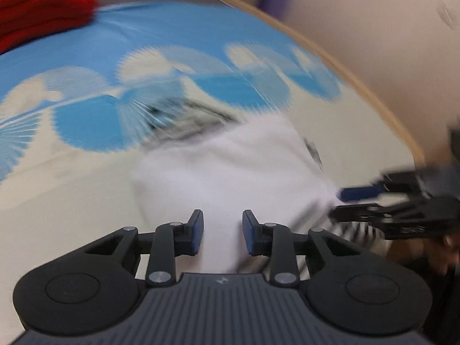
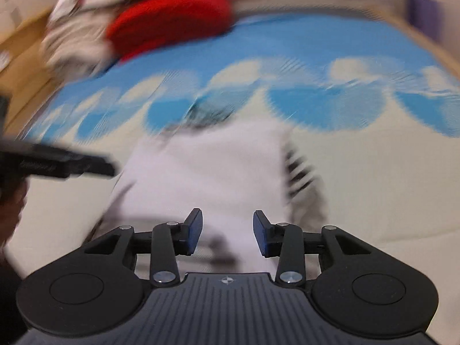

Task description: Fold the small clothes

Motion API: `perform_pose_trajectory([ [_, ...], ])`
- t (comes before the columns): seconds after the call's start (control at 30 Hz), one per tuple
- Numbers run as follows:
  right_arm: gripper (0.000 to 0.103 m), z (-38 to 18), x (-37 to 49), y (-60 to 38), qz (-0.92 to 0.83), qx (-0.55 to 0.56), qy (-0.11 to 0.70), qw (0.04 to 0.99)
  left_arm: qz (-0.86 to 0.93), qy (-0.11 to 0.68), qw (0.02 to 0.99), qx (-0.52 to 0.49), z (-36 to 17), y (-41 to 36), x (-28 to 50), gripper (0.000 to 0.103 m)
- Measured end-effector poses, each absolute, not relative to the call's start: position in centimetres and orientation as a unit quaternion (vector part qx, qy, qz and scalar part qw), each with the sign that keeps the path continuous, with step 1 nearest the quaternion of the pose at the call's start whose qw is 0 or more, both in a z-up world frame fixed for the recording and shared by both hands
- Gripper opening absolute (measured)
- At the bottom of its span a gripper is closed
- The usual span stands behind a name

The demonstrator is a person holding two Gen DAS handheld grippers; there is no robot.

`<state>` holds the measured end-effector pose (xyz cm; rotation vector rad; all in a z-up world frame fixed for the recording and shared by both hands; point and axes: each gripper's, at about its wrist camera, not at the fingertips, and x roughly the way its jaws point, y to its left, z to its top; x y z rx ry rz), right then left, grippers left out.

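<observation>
The left gripper (image 1: pixel 222 231), black-armed with blue rubber pads, holds its jaws apart with nothing between them; the pads frame the near edge of a small white cloth garment (image 1: pixel 230 166) that seems to have a black-and-white striped layer showing at its side. The right gripper (image 2: pixel 227 234), of the same make, is likewise spread and empty, hanging just above the near end of the same garment (image 2: pixel 207 172). In the left wrist view the right gripper (image 1: pixel 356 201) shows at the garment's right edge, its fingers close to the cloth; the blur makes it impossible to say whether they touch it.

The garment lies roughly flat, near the middle of a cream bedspread printed with a broad blue band and pale scalloped circles (image 2: pixel 359 195). Its striped part (image 2: pixel 299 178) shows along the right side, and a dark-patterned bit peeks out at the far end. Both views are smeared, so finer creases cannot be read.

Farther out, a red fleecy bundle of cloth (image 2: pixel 172 20) sits at the far edge of the bed, beside a heap of pale laundry (image 2: pixel 74 46).

Judging by the open jaws poised at the near edge, the step in hand looks like taking hold for a fold. The next move calls for each gripper to close on a near corner, catching all layers, then carry that edge evenly toward the far end.
</observation>
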<state>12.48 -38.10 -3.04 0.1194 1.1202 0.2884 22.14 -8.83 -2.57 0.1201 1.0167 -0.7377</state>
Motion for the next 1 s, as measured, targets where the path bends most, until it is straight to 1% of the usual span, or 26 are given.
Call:
perform_pose_trajectory([
  [0.03, 0.041, -4.4, 12.4, -37.6, 0.126, 0.023, 0.561, 0.818, -0.34, 0.492, 0.796, 0.092, -4.0, -9.7, 21.6, 0.037],
  [0.07, 0.041, -5.9, 12.3, -37.2, 0.109, -0.014, 0.593, 0.798, -0.324, 0.498, 0.795, 0.125, -5.2, -10.4, 20.8, 0.039],
  [0.1, 0.042, -6.3, 12.2, -37.2, 0.099, -0.022, 0.6, 0.793, -0.316, 0.491, 0.799, 0.142, -5.5, -10.9, 20.1, 0.039],
  [0.13, 0.047, -6.1, 12.4, -37.3, 0.094, -0.016, 0.598, 0.796, -0.312, 0.483, 0.802, 0.16, -4.9, -11.2, 19.6, 0.039],
  [0.2, 0.047, -5.2, 12.5, -38.0, 0.088, 0.012, 0.592, 0.801, -0.295, 0.487, 0.803, 0.179, -2.8, -11.4, 19.0, 0.039],
  [0.3, 0.046, -3.8, 11.7, -38.5, 0.095, 0.042, 0.57, 0.815, -0.321, 0.483, 0.798, 0.162, -0.8, -10.4, 16.9, 0.041],
  [0.33, 0.046, -3.5, 11.5, -38.5, 0.103, 0.043, 0.566, 0.817, -0.328, 0.489, 0.791, 0.165, -1.1, -10.3, 16.2, 0.043],
  [0.4, 0.046, -4.1, 10.9, -38.5, 0.108, 0.019, 0.584, 0.804, -0.33, 0.508, 0.772, 0.194, -3.0, -10.8, 14.8, 0.047],
  [0.47, 0.047, -6.0, 10.5, -38.5, 0.093, -0.028, 0.617, 0.781, -0.327, 0.509, 0.763, 0.229, -5.3, -10.9, 14.1, 0.065],
  [0.5, 0.047, -6.3, 10.2, -38.6, 0.085, -0.041, 0.624, 0.775, -0.322, 0.508, 0.764, 0.233, -5.4, -10.8, 14.2, 0.072],
  [0.57, 0.048, -6.3, 10.3, -39.4, 0.066, -0.033, 0.629, 0.774, -0.309, 0.542, 0.76, 0.182, -5.0, -10.2, 15.6, 0.071],
  [0.63, 0.048, -5.2, 10.5, -40.6, 0.056, 0.01, 0.612, 0.788, -0.299, 0.564, 0.758, 0.132, -4.5, -8.6, 16.7, 0.071],
  [0.7, 0.05, -3.8, 10.7, -41.6, 0.053, 0.049, 0.579, 0.812, -0.274, 0.557, 0.779, 0.091, -3.5, -6.8, 17.7, 0.072],
  [0.73, 0.056, -3.2, 10.9, -42.0, 0.049, 0.066, 0.564, 0.822, -0.256, 0.551, 0.792, 0.06, -2.9, -5.8, 18.5, 0.076],
  [0.77, 0.066, -2.8, 11.2, -42.4, 0.04, 0.087, 0.55, 0.83, -0.238, 0.548, 0.801, 0.029, -2.6, -5.0, 19.2, 0.08],
  [0.8, 0.071, -2.7, 11.5, -42.8, 0.034, 0.104, 0.544, 0.832, -0.213, 0.545, 0.811, -0.004, -2.4, -4.1, 19.9, 0.089],
  [0.83, 0.077, -2.8, 11.9, -43.1, 0.03, 0.122, 0.544, 0.83, -0.185, 0.544, 0.818, -0.028, -2.6, -3.4, 20.6, 0.089],
  [0.93, 0.077, -4.1, 13.6, -43.4, 0.026, 0.158, 0.563, 0.811, -0.147, 0.563, 0.811, -0.068, -3.6, -2.9, 22.5, 0.089],
  [1.0, 0.077, -5.2, 14.2, -43.0, 0.021, 0.161, 0.578, 0.8, -0.151, 0.568, 0.803, -0.098, -4.2, -3.0, 23.2, 0.089],
])
